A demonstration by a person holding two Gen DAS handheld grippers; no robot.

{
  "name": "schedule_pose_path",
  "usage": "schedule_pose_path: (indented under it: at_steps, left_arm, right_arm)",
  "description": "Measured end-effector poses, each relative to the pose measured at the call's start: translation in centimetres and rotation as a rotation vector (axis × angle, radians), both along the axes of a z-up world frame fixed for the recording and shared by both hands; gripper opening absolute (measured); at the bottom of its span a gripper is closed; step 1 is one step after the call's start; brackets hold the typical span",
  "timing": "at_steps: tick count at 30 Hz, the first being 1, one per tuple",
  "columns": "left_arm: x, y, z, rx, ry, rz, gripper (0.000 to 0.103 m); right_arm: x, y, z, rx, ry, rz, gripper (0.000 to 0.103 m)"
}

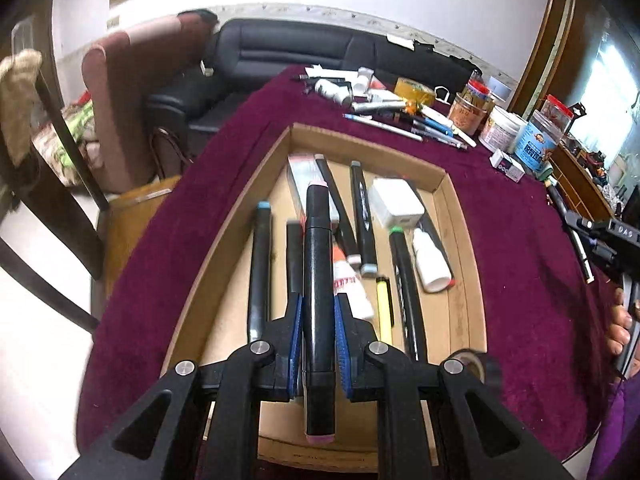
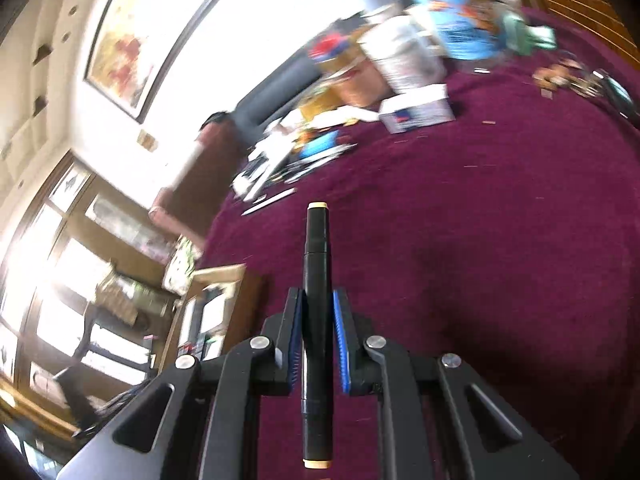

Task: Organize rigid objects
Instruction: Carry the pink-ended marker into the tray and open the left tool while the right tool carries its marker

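1. the left gripper [image 1: 318,320] is clenched on a black marker with pink ends [image 1: 318,280], the blue pads pressing its barrel from both sides; the marker runs lengthwise between the fingers, one pink end near the camera, the other pointing away.
2. this marker hangs over a shallow cardboard tray [image 1: 440,178] that sits on the worktop, which is covered by a dark red cloth [image 1: 520,280].
3. inside the tray lie several black markers: one with a blue cap [image 1: 260,260] at the left, one with a green cap [image 1: 404,280] toward the right, and others between them.
4. also in the tray: a white charger block [image 1: 394,202], a small white bottle [image 1: 430,260] lying on its side just beside the green-capped marker, a yellow highlighter [image 1: 384,304], and a white tube with red print [image 1: 350,284].
5. a roll of dark tape [image 1: 474,362] rests at the tray's near right corner.
6. beyond the tray, a heap of pens [image 1: 404,124] lies on the cloth, with jars [image 1: 468,110] to its right.
7. the right gripper [image 2: 318,320] grasps a second black marker with cream ends [image 2: 316,300], held lengthwise between its pads above bare red cloth, well apart from a small white box [image 2: 416,110]; the rest of that view is blurred.
8. in the left wrist view the right gripper shows at the right edge, held by a hand [image 1: 620,328].
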State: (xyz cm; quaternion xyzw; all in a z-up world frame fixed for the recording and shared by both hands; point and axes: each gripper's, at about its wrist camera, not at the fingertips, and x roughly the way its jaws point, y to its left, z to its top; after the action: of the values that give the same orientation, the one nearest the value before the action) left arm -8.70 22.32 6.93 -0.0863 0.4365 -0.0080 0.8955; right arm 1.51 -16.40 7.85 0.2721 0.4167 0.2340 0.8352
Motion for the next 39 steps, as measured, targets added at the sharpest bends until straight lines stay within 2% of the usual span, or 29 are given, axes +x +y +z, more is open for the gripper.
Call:
schedule_pose_path:
  at_steps: [6, 15, 20, 27, 28, 29, 30, 32, 33, 39]
  left_arm:
    - [-0.5, -0.1, -2.0, -0.048, 0.041, -0.017, 0.015]
    - [-0.6, -0.1, -3.2, -0.056, 0.063, 0.003, 0.015]
    - [-1.4, 0.1, -2.9, -0.089, 0.044, 0.0, 0.016]
    - [-2.9, -0.1, -1.7, -0.076, -0.009, -0.013, 0.017]
    - [-3.1, -0.2, -1.5, -0.071, -0.016, -0.014, 0.02]
    - [-3.4, -0.3, -1.3, -0.069, -0.028, -0.014, 0.029]
    - [-3.7, -0.3, -1.2, -0.069, -0.039, -0.014, 0.044]
    - [-4.5, -0.4, -0.6, -0.063, -0.081, -0.009, 0.063]
    - [-4.8, -0.4, -0.4, -0.054, -0.098, -0.007, 0.066]
    - [-6.2, -0.4, 0.8, 0.041, -0.161, 0.01, 0.071]
  right_arm:
    - [-1.6, 7.9, 1.6, -0.032, -0.015, 0.138, 0.015]
    - [-2.4, 17.4, 1.2, -0.062, 0.04, 0.291, 0.015]
    - [-2.0, 21.0, -0.4, -0.092, 0.1, 0.317, 0.015]
    - [-0.5, 23.7, -1.7, -0.155, 0.146, 0.308, 0.015]
    - [-0.2, 24.0, -1.7, -0.162, 0.149, 0.303, 0.015]
    - [0.3, 24.3, -1.7, -0.171, 0.152, 0.299, 0.015]
    - [0.8, 24.7, -1.7, -0.183, 0.153, 0.294, 0.015]
    - [1.5, 25.2, -1.7, -0.203, 0.157, 0.29, 0.015]
    - [2.0, 25.7, -1.8, -0.213, 0.16, 0.293, 0.015]
    - [4.6, 28.4, -2.7, -0.297, 0.175, 0.284, 0.015]
